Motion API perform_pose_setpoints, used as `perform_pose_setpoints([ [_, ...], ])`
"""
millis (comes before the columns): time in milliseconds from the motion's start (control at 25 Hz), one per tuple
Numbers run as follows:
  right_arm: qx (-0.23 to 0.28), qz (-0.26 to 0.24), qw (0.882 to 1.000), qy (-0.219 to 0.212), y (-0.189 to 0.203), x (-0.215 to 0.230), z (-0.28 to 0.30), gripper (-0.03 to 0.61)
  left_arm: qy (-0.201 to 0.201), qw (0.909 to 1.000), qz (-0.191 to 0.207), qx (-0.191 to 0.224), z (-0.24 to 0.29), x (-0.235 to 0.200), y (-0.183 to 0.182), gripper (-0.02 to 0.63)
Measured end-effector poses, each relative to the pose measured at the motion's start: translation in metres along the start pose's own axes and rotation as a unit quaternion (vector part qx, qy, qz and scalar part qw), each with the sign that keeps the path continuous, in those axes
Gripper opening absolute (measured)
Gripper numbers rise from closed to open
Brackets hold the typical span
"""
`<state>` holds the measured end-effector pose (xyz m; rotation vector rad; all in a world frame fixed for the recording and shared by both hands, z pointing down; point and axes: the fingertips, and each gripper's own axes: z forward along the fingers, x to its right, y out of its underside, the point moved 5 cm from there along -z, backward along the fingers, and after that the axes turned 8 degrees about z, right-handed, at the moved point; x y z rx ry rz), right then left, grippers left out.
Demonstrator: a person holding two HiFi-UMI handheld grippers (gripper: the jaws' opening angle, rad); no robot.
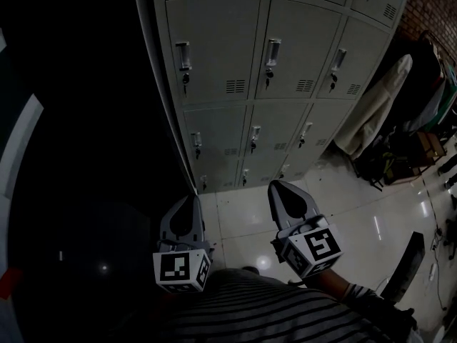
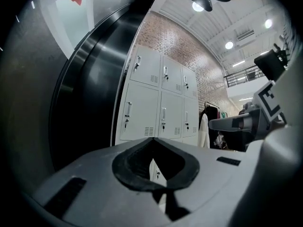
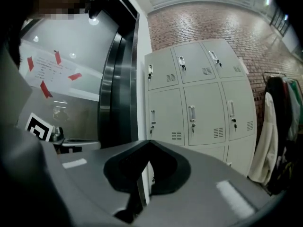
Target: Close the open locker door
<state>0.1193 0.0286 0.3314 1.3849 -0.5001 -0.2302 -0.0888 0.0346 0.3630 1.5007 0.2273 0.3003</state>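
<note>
Head view: bank of grey lockers (image 1: 271, 56), upper centre of frame, three columns across several rows.
- Doors: every one in sight lies flush with its neighbours, handle and key in place. No open door shows in any view. If one stands ajar, it is outside the frames or too slight to make out.
- Left gripper (image 1: 191, 204): lower centre-left, over the pale floor (image 1: 343, 213), well apart from the lockers. Left gripper view shows its fingers (image 2: 125, 171) meeting at the tips with nothing held. The lockers are seen through the loop between them.
- Right gripper (image 1: 280, 190): lower centre-right, level with the other and also clear of the lockers. Right gripper view shows its fingers (image 3: 116, 174) likewise pressed together and empty.
- Dark panel (image 2: 90, 89): fills the frame left of the lockers and touches their side.
- Coat (image 1: 375, 102): hangs at right, beside the last column.
- Brick wall (image 3: 208, 22): behind and above the lockers.
- Striped shirt (image 1: 271, 313): bottom edge.

Step in hand, as judged: approach or search, with no contact made on any door.

Next move calls for finding the door that is ajar, then bringing one gripper to its free edge. A push with the fingers kept together, clear of handle and key, should seat it flush. No grasp seems needed.
</note>
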Motion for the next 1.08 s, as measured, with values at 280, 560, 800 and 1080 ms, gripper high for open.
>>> perform_pose_setpoints([
  [280, -0.008, -0.002, 1.0, -0.003, 0.003, 0.002, -0.005, 0.0, 0.004, 0.9999, -0.001, -0.012, -0.005, 0.018, 0.007, 0.005],
  [560, -0.016, -0.003, 1.0, -0.025, 0.004, -0.002, 0.005, 0.0, 0.0, 0.9999, 0.001, -0.014, -0.007, 0.02, 0.005, 0.005],
  [800, -0.019, -0.015, 0.999, -0.031, 0.005, -0.006, 0.005, 0.0, -0.001, 1.0, -0.004, -0.008, -0.008, 0.024, 0.004, 0.005],
  [1080, -0.023, -0.023, 0.999, -0.039, 0.006, -0.014, 0.0, 0.0, 0.001, 0.9999, -0.01, -0.008, -0.014, 0.029, 0.007, 0.005],
])
